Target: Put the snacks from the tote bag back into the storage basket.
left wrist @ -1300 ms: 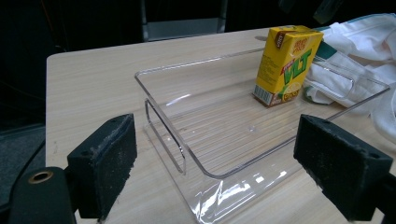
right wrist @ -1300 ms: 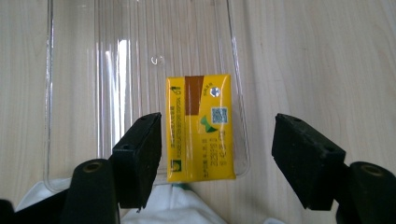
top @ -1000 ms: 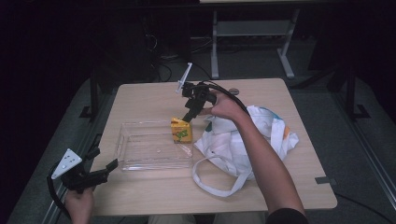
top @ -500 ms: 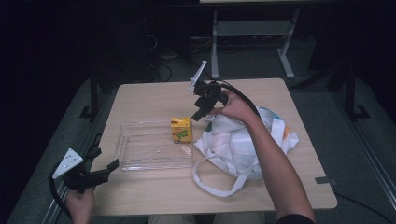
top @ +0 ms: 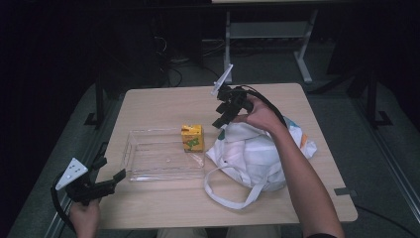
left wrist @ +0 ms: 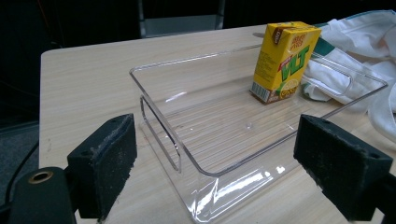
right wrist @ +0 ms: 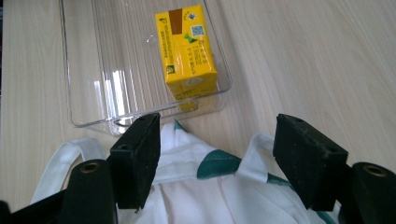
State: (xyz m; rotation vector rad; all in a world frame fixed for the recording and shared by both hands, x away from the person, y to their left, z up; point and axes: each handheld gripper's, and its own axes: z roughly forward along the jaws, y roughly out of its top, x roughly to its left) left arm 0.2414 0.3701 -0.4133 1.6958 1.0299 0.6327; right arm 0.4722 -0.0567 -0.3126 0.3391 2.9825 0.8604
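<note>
Since a second ago the right gripper (top: 221,117) has lifted off the yellow drink carton (top: 192,137) and drawn back to the far right, so that it hangs over the near edge of the white cloth bag (top: 252,154), while the carton has stayed where it was set and the left gripper (top: 106,179) has kept its place at the desk's near left corner. That carton stands upright inside the clear plastic tray (top: 148,171), in the tray's far right corner, close against the end wall nearest the bag. In the right gripper view the carton (right wrist: 187,51) lies ahead of and beyond the jaws, not between them; the jaws are spread wide with nothing held, and the white and green cloth of the bag (right wrist: 219,186) fills the gap between the pads. In the left gripper view the carton (left wrist: 282,56) stands at the far end of the tray (left wrist: 159,119), well beyond the jaws, which are also wide apart and empty, with the tray's near corner lying between them. On the pale wooden desk (top: 163,101) the tray sits left of centre and the bag just to its right, touching or nearly touching the tray's end, with one white handle looped out toward the near edge. A hand (top: 85,219) grips the left gripper from below the desk edge, and the other forearm reaches over the bag
</note>
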